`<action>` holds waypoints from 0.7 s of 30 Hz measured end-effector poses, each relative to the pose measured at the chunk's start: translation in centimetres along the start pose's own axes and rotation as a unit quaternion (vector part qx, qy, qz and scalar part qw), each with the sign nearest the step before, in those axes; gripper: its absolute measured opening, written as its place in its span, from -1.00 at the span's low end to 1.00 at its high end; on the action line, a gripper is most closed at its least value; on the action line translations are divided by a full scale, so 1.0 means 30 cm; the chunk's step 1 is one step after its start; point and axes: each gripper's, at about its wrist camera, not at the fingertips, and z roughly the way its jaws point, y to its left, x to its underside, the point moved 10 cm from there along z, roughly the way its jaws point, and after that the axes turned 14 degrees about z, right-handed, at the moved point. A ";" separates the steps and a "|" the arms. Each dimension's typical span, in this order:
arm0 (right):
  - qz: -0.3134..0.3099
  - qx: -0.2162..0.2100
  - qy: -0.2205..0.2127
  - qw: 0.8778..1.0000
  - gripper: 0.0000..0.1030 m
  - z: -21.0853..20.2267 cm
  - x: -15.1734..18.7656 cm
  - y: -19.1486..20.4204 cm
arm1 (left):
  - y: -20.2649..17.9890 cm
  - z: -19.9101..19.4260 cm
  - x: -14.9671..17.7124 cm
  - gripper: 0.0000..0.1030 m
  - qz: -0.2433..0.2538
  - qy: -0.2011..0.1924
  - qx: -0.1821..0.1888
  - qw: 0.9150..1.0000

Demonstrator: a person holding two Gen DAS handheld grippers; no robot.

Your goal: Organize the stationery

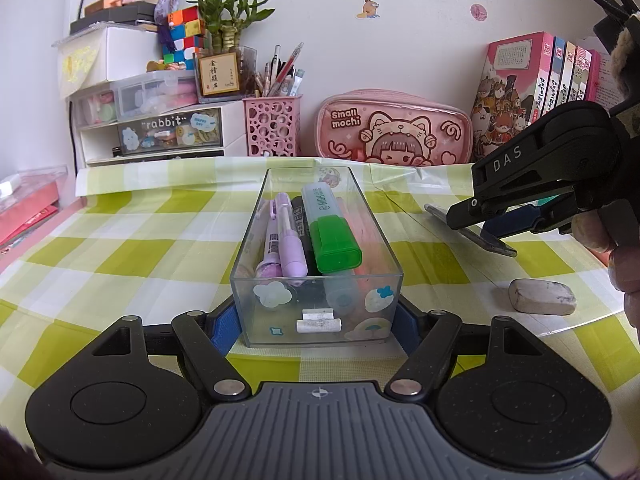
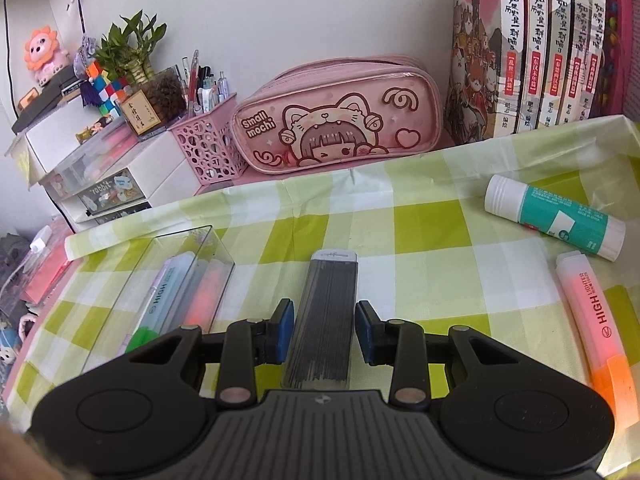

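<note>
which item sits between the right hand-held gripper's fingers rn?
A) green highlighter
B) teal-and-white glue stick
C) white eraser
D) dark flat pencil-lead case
D: in the right wrist view the dark flat pencil-lead case lies between the blue pads of the right hand-held gripper, while the teal-and-white glue stick lies apart on the checked cloth.

Markers (image 1: pixel 316 232) in box (image 1: pixel 256 220); eraser (image 1: pixel 542 296) right.
</note>
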 end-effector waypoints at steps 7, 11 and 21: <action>0.060 -0.053 0.029 0.996 -0.42 -0.011 -0.002 0.004 | 0.000 0.000 0.000 0.41 0.000 0.000 0.000 1.000; 0.103 -0.104 0.058 0.988 -0.81 -0.017 -0.003 0.023 | 0.000 0.000 0.000 0.41 0.000 0.000 0.000 1.000; 0.130 -0.091 0.109 0.981 -0.55 0.053 0.055 0.032 | 0.000 0.000 0.000 0.41 0.000 0.000 0.000 1.000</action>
